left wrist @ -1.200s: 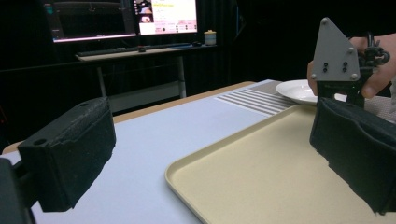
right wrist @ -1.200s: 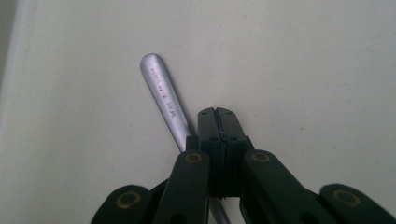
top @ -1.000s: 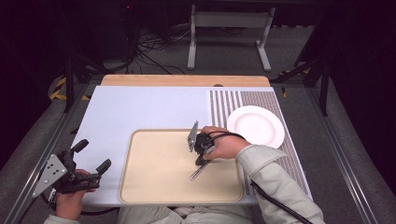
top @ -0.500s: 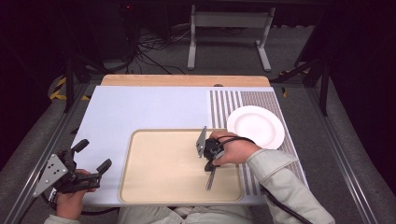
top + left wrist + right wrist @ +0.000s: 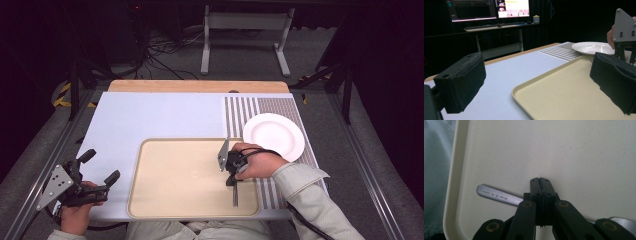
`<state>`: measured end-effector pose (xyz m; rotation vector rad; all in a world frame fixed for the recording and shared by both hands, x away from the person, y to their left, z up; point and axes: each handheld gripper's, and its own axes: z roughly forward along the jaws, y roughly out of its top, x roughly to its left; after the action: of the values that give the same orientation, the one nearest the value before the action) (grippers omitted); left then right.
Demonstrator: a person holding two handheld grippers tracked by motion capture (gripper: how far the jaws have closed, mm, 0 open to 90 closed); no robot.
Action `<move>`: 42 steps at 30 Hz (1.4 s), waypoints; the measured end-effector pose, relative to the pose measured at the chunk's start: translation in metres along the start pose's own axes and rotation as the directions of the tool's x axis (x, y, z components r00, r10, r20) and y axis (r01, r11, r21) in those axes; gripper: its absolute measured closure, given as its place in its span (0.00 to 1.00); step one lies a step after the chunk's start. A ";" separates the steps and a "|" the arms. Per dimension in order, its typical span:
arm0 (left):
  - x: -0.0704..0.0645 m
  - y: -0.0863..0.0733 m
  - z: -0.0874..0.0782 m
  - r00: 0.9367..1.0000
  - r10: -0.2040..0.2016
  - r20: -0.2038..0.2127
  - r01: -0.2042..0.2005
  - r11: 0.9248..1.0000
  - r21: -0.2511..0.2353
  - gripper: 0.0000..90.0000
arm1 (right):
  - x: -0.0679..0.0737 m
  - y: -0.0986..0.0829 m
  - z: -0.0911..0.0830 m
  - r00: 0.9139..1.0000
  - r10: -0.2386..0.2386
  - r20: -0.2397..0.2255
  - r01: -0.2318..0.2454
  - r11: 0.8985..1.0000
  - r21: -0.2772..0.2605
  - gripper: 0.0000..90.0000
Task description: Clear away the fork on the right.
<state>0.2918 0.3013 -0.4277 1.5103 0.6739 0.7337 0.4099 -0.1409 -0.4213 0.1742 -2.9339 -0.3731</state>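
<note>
While the right tongs (image 5: 540, 181) sit clenched on a utensil's handle (image 5: 499, 195) low over the tray (image 5: 150, 200), that thin, stiff, slick steel wants a mid-handle pinch; left tongs (image 5: 100, 167) gape empty.

The left claw (image 5: 541, 92) stands wide open, its two black padded jaws rising at either side of the frame with nothing between them. Beneath and between the jaws lies the near corner of a beige tray (image 5: 554, 95), its raised rim curving just ahead of the left jaw. Left of the tray and under that jaw spreads the pale blue tabletop (image 5: 519, 65). Beyond the right jaw sits a white plate (image 5: 591, 47) on a striped mat (image 5: 559, 52). Above the right jaw shows the right claw's grey three-cornered plate (image 5: 625, 26), with a hand (image 5: 610, 37) behind it. Far ahead, lit monitors (image 5: 512, 7) stand on a desk (image 5: 499, 26) in the dark.
</note>
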 end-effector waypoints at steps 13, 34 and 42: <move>0.000 0.000 0.000 1.000 -0.003 -0.001 0.003 1.000 0.001 0.01 | 0.002 -0.004 -0.001 1.000 0.011 -0.001 -0.011 1.000 -0.004 1.00; 0.000 0.000 0.002 1.000 -0.003 0.004 0.003 1.000 0.003 0.01 | 0.019 -0.010 -0.046 0.983 0.018 0.180 0.023 0.976 -0.219 0.85; 0.001 0.000 0.002 1.000 -0.005 0.003 0.005 1.000 0.002 0.01 | 0.032 -0.022 -0.067 0.959 0.086 0.271 0.004 0.949 -0.314 0.63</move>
<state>0.2935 0.3007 -0.4279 1.5109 0.6756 0.7272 0.3931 -0.1823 -0.3577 0.0154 -3.0899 -0.9185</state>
